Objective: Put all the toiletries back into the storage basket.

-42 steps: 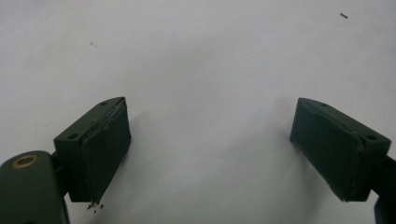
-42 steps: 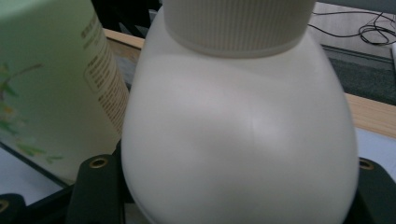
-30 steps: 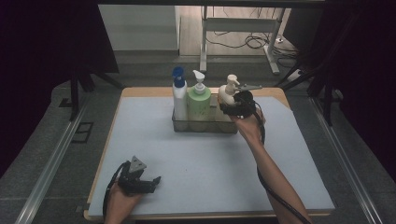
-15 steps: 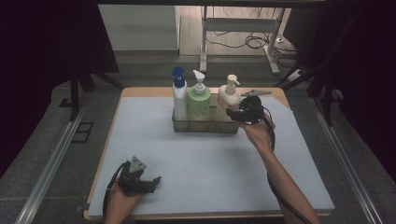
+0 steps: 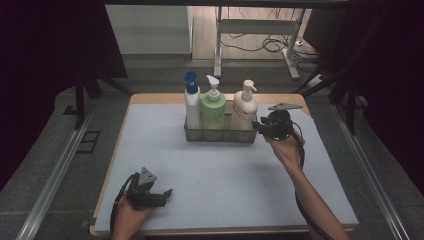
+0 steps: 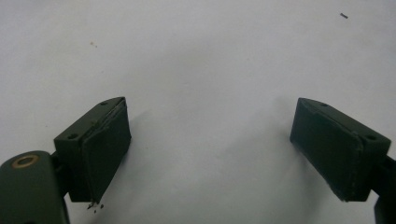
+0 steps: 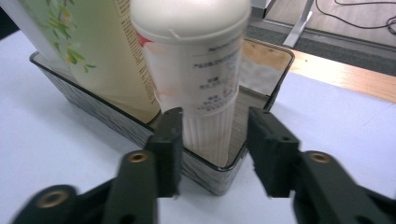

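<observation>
A clear tray [image 5: 220, 136] at the back of the table holds three pump bottles: a white one with a blue cap [image 5: 192, 107], a green one [image 5: 213, 112] and a cream one [image 5: 245, 111]. My right gripper [image 5: 260, 126] hovers just off the tray's right end, pointing at the cream bottle [image 7: 205, 70]. Its jaws have just been closing; they still stand apart with nothing between them, short of the tray's corner [image 7: 224, 172]. My left gripper [image 5: 162, 194] rests at the near left of the mat, open and empty [image 6: 210, 149].
The pale blue mat [image 5: 225, 175] covers a wooden table top [image 5: 150, 98]. Dark curtains stand at both sides. Beyond the far edge are a desk frame [image 5: 250, 30] and cables on the floor.
My right gripper has drawn back from the cream bottle, to the right and toward the person, and its jaws have narrowed. The left gripper has stayed put.
</observation>
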Demonstrator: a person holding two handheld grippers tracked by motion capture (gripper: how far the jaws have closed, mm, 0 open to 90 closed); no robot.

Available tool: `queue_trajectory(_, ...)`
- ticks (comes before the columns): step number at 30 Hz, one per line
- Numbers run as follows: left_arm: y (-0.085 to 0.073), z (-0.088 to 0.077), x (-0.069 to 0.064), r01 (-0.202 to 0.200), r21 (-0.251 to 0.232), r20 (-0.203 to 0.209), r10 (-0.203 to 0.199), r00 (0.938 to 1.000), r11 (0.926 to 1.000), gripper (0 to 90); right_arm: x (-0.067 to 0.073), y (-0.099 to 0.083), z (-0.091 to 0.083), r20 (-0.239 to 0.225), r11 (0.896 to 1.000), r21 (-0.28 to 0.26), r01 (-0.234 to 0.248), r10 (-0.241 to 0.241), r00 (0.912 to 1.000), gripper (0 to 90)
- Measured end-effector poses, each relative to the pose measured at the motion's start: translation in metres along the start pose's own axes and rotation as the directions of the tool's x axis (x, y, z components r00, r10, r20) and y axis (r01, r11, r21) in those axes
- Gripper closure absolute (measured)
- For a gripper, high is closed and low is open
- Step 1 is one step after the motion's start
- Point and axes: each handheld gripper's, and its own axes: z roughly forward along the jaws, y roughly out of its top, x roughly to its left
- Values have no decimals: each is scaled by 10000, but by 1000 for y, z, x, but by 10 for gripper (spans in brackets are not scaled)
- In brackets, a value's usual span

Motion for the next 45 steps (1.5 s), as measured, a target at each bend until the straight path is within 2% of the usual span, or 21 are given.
queue_trajectory(6, 0, 0, 0, 8, -2, 1, -8, 10000, 10000, 121, -9, 0, -2, 9, 9999, 90, -126, 126, 9999, 728)
queue_trajectory(9, 0, 0, 0, 10, -3, 1, -10, 10000, 10000, 121, -15, 3, 1, -150, 9991, 119, -398, 399, 9991, 824)
queue_trajectory(12, 0, 0, 0, 8, 0, 4, -8, 10000, 10000, 121, -18, 7, 5, -104, 9983, 132, -564, 566, 9983, 894)
queue_trajectory(26, 0, 0, 0, 1, 1, 2, -1, 10000, 10000, 121, -23, 19, 36, 483, 9972, 513, -544, 519, 9975, 895)
queue_trajectory(32, 0, 0, 0, -4, 3, 5, 4, 10000, 10000, 121, -25, 14, 46, 331, 9961, 599, -651, 632, 9975, 895)
queue_trajectory(45, 0, 0, 0, 1, 1, 7, -1, 10000, 10000, 121, -26, 8, 54, 396, 9938, 885, -673, 640, 9972, 895)
